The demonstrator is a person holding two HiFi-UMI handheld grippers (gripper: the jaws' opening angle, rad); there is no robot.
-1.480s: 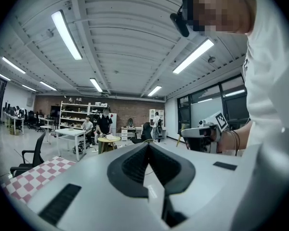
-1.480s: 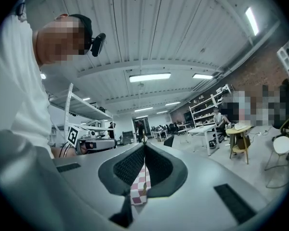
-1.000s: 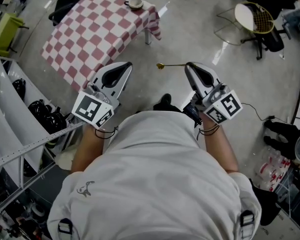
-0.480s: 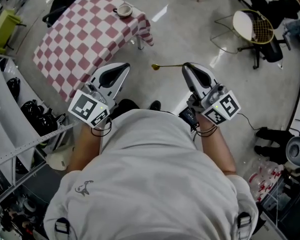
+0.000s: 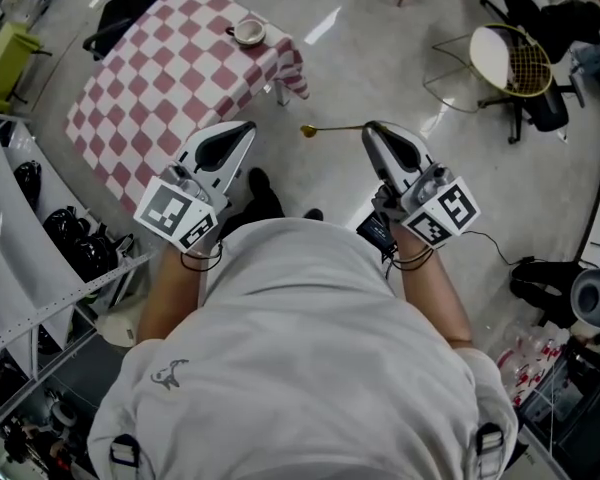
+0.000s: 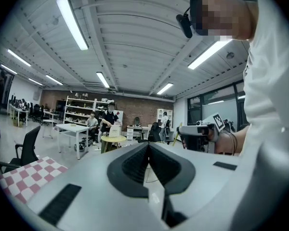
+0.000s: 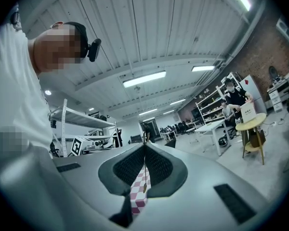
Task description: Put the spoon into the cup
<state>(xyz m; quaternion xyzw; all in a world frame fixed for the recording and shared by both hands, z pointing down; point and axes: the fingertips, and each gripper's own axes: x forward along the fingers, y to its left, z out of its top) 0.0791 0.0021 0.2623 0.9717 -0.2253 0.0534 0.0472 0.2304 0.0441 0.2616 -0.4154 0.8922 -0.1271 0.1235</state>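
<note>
In the head view a gold spoon (image 5: 332, 128) sticks out sideways to the left from my right gripper (image 5: 366, 128), which is shut on its handle end. The same spoon (image 7: 144, 177) shows in the right gripper view as a thin line between the closed jaws. A white cup (image 5: 248, 32) stands on a saucer near the far corner of the red-and-white checked table (image 5: 170, 78), well ahead of both grippers. My left gripper (image 5: 248, 126) is shut with nothing in it; its jaws meet in the left gripper view (image 6: 148, 145).
A metal shelf rack (image 5: 40, 258) runs along the left. A black chair (image 5: 130, 3) stands behind the table. At the right stand a wire chair with a racket (image 5: 505, 43) and some bags; a cable (image 5: 515, 253) lies on the grey floor.
The person has stepped, and the table and cup sit further left in the head view. Both grippers keep their pose, with the spoon still held in the right one.
</note>
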